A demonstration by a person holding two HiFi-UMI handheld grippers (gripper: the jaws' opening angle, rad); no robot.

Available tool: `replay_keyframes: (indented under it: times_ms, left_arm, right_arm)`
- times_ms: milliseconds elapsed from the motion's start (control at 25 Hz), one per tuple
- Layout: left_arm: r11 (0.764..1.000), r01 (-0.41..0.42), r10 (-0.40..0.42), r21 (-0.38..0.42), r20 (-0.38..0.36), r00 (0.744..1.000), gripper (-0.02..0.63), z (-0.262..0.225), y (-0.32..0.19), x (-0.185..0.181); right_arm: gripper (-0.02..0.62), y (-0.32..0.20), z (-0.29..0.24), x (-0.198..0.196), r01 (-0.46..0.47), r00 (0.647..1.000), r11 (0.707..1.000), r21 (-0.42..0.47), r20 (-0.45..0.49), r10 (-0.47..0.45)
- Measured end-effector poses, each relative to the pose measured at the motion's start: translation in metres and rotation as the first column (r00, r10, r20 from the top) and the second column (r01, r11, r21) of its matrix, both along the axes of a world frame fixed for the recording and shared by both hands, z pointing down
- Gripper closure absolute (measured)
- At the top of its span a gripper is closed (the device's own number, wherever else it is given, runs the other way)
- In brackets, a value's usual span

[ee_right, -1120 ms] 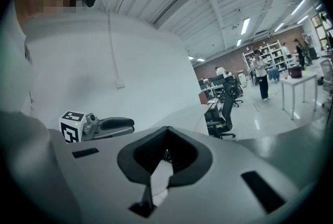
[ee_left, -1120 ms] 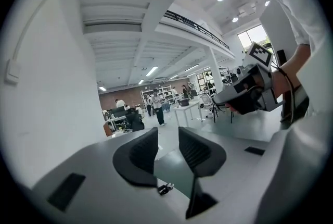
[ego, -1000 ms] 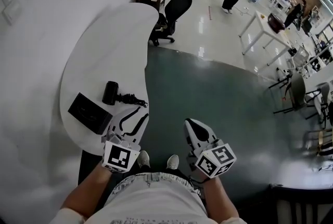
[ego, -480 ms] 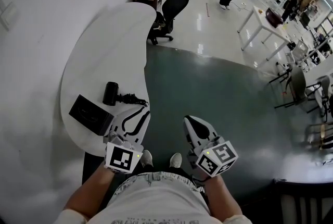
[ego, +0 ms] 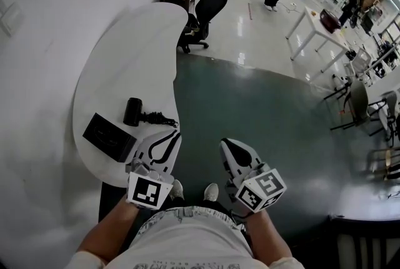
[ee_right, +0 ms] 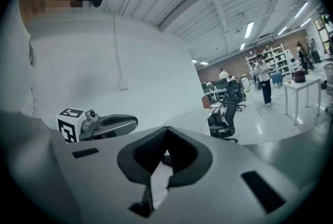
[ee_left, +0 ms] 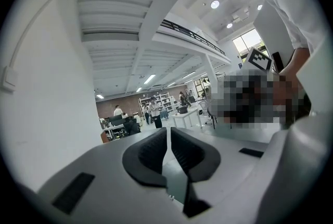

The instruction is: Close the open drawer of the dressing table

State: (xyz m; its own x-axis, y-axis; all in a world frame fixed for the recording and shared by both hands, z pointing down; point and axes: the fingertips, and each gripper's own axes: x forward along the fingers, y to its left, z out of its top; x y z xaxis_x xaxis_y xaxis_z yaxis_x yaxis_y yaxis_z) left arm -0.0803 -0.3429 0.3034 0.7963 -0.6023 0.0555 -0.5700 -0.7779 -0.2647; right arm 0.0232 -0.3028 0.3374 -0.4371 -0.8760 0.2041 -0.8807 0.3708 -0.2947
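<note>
Holding both grippers out in front, pointing roughly level. Left gripper (ego: 167, 135) is hovering at the near rim of the white dressing table (ego: 125, 61), near a black box (ego: 109, 136) and a hair dryer (ego: 133, 111). Its jaws have just been closing, leaving a thin slit, nothing between them. The drawer is not making itself out under the top. Right gripper (ego: 227, 146) is hanging over the dark floor (ego: 262, 117), jaws touching, empty, with wide floor lying ahead.
</note>
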Motion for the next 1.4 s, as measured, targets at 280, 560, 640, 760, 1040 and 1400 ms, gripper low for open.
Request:
replay_keyframes:
  times_ms: [280, 560, 640, 760, 1040, 1400]
  left_arm:
    - [1.000, 0.002, -0.003, -0.012, -0.021, 1.000, 0.577, 0.001, -0.009, -0.003]
    - [0.999, 0.014, -0.016, -0.045, -0.037, 0.999, 0.584, 0.011, -0.012, -0.010]
    - [0.999, 0.018, -0.020, -0.048, -0.038, 0.999, 0.584, 0.011, -0.014, -0.012]
    - [0.998, 0.023, -0.025, -0.052, -0.041, 0.999, 0.584, 0.010, -0.014, -0.013]
    - [0.997, 0.029, -0.032, -0.067, -0.048, 0.998, 0.584, 0.011, -0.016, -0.016]
    - [0.997, 0.035, -0.038, -0.066, -0.055, 0.998, 0.584, 0.007, -0.022, -0.023]
  right_arm:
    - [0.588, -0.010, 0.002, -0.006, 0.013, 1.000, 1.000, 0.000, -0.001, -0.013]
    - [0.588, -0.009, 0.005, -0.013, 0.027, 1.000, 1.000, -0.003, -0.004, -0.027]
    - [0.588, -0.010, 0.005, -0.015, 0.035, 0.999, 0.999, 0.000, -0.007, -0.035]
    - [0.588, -0.009, 0.003, -0.015, 0.039, 0.999, 0.999, 0.002, -0.010, -0.039]
    - [0.588, -0.008, 0.000, -0.015, 0.032, 0.999, 0.999, 0.007, -0.015, -0.031]
    - [0.588, -0.016, -0.004, -0.019, 0.027, 0.999, 0.999, 0.025, -0.029, -0.026]
